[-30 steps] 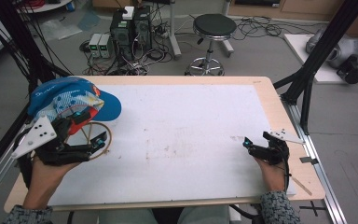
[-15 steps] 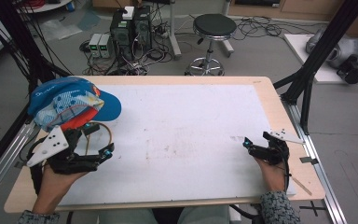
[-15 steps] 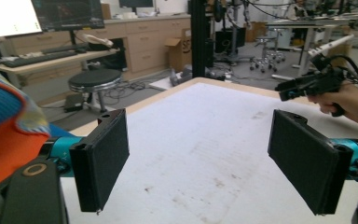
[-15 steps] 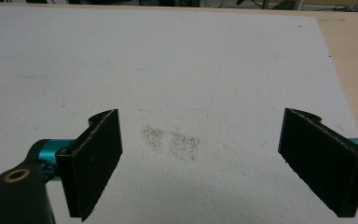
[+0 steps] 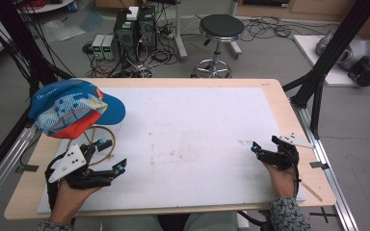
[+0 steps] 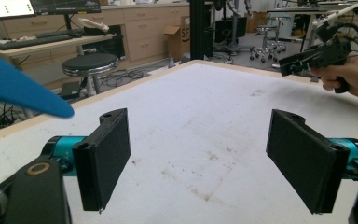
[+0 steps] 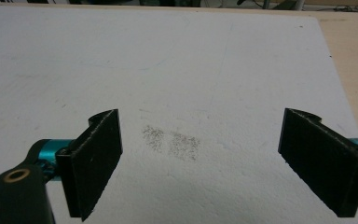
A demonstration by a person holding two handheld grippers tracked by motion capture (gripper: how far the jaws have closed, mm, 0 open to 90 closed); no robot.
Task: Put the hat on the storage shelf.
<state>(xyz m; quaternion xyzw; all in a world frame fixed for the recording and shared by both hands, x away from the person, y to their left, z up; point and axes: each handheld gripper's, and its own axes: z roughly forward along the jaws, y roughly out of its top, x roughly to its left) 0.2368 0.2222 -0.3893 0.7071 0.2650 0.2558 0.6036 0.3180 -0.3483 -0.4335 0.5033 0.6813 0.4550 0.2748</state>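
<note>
Cap (image 5: 74, 108) is sitting on a wooden stand (image 5: 101, 140) at the frame's left, I think to keep its shape; my left gripper (image 5: 108, 156), jaws apart, is resting just below it, while my right gripper (image 5: 265, 151) is waiting wide open at lower right.

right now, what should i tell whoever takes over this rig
Left gripper: open, empty, low over the table's near-left, just in front of the caps.
Right gripper: open, empty, near the right edge of the white table mat.
Stack of caps: hanging on a wooden ring stand at the left, blue cap on top.
Done: caps sit on the stand, nothing gripped.
Left: unclear; possibly nothing.
</note>
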